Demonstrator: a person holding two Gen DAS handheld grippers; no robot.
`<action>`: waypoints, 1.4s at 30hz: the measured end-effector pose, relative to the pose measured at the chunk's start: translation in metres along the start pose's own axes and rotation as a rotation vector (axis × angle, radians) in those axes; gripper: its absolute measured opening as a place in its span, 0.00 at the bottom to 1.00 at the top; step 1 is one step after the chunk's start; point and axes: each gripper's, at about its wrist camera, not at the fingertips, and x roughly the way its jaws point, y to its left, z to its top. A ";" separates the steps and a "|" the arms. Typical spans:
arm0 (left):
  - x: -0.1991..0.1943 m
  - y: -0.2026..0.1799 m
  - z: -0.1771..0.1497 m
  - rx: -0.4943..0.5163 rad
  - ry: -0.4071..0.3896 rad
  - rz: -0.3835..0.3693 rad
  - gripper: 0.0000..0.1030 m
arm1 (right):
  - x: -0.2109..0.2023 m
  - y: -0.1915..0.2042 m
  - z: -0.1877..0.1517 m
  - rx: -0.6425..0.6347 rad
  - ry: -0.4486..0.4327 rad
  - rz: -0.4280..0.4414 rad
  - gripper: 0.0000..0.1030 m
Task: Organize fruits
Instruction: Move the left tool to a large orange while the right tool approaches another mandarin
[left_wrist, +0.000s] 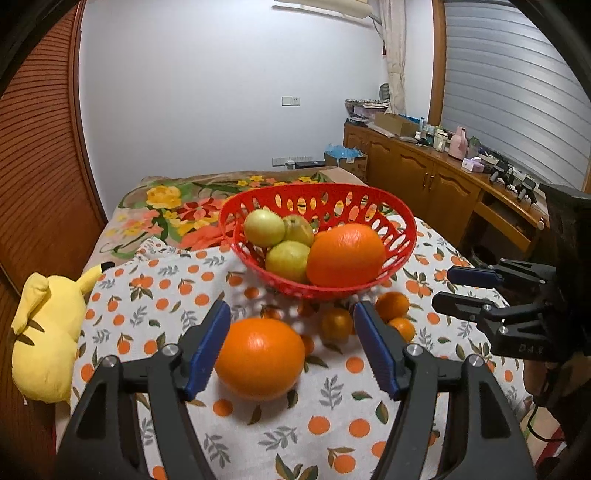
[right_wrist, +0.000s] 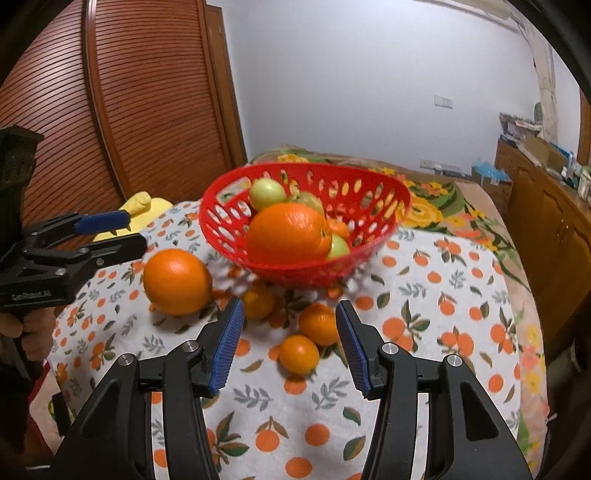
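Straddling a big orange (left_wrist: 259, 358) on the cloth (left_wrist: 332, 417), left gripper (left_wrist: 291, 347) fingers apart, not clamped. Right gripper (right_wrist: 290, 345) open over two small tangerines (right_wrist: 299, 354). Red basket (left_wrist: 258, 195) behind holds another orange (left_wrist: 345, 254) and green fruit (left_wrist: 264, 228).

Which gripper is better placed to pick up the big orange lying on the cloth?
Left. The left gripper has its open jaws flanking the big orange; the right gripper faces the small oranges.
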 end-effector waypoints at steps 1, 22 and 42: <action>0.002 0.001 -0.003 -0.002 0.008 -0.001 0.68 | 0.001 -0.001 -0.003 0.002 0.004 -0.002 0.51; 0.028 0.019 -0.030 -0.048 0.088 0.010 0.68 | 0.062 -0.011 -0.037 0.070 0.140 0.003 0.50; 0.051 0.030 -0.024 -0.044 0.129 0.041 0.68 | 0.070 -0.005 -0.041 0.036 0.138 -0.011 0.33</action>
